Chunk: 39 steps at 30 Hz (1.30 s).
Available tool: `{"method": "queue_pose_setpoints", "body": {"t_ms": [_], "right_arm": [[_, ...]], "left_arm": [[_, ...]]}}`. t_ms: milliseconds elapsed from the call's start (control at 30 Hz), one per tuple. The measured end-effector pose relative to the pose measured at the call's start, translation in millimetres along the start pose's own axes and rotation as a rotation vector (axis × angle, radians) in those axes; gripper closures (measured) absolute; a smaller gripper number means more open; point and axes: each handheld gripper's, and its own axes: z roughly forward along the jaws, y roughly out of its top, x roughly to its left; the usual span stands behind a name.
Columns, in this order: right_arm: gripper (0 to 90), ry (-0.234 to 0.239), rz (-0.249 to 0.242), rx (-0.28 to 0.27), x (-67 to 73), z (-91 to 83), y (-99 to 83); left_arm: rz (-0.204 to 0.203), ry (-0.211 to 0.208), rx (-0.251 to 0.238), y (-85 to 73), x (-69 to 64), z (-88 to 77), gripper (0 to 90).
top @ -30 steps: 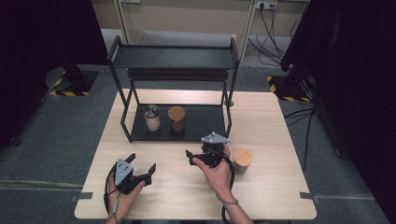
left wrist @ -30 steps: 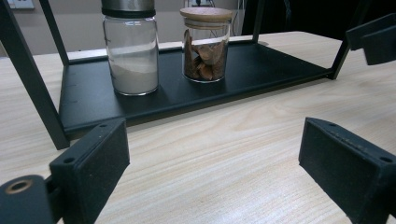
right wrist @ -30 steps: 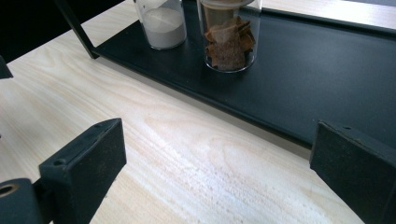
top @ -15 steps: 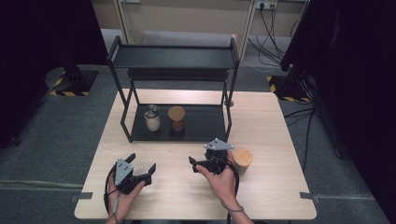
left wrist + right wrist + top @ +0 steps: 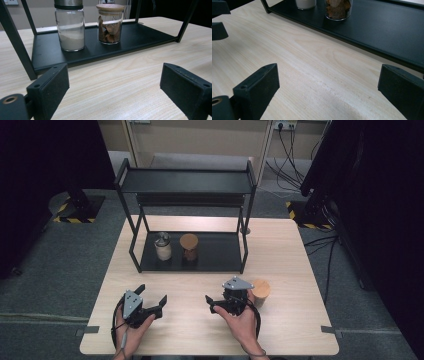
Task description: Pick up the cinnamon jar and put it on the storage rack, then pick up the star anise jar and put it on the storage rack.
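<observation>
A black two-level rack (image 5: 220, 254) stands at the back of the wooden table. On its lower shelf are a jar of white powder (image 5: 162, 247) (image 5: 70, 27) and a cork-lidded jar of brown pieces (image 5: 189, 245) (image 5: 110, 23) (image 5: 337, 8). A third cork-lidded jar (image 5: 260, 291) stands on the table just right of my right gripper (image 5: 218, 295) (image 5: 329, 75), apart from its jaws. That gripper is open, empty and points left and forward. My left gripper (image 5: 151, 294) (image 5: 113, 75) is open and empty near the front left, facing the rack.
The rack's upright posts (image 5: 15, 40) frame the lower shelf, and its upper shelf (image 5: 185, 181) sits above the jars. Bare tabletop (image 5: 280, 245) lies right of the rack. In the right gripper view the left gripper (image 5: 218, 22) shows at the upper left.
My right gripper has drawn back a little toward the front edge, away from the rack. The left gripper and all three jars have stayed put.
</observation>
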Motion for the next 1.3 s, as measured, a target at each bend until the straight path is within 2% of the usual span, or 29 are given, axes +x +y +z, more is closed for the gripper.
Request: {"method": "queue_pose_setpoints", "body": {"t_ms": [600, 1300], "right_arm": [[4.0, -0.013, 0.001, -0.022, -0.8, -29.0, -26.1], [4.0, -0.026, 0.049, -0.01, -10.0, -59.7, -55.7]], "left_arm": [[-0.001, 0.002, -0.002, -0.1, 0.0, -0.2, 8.0], [0.005, 0.004, 0.0, 0.0, -0.1, -0.2, 8.0]]}}
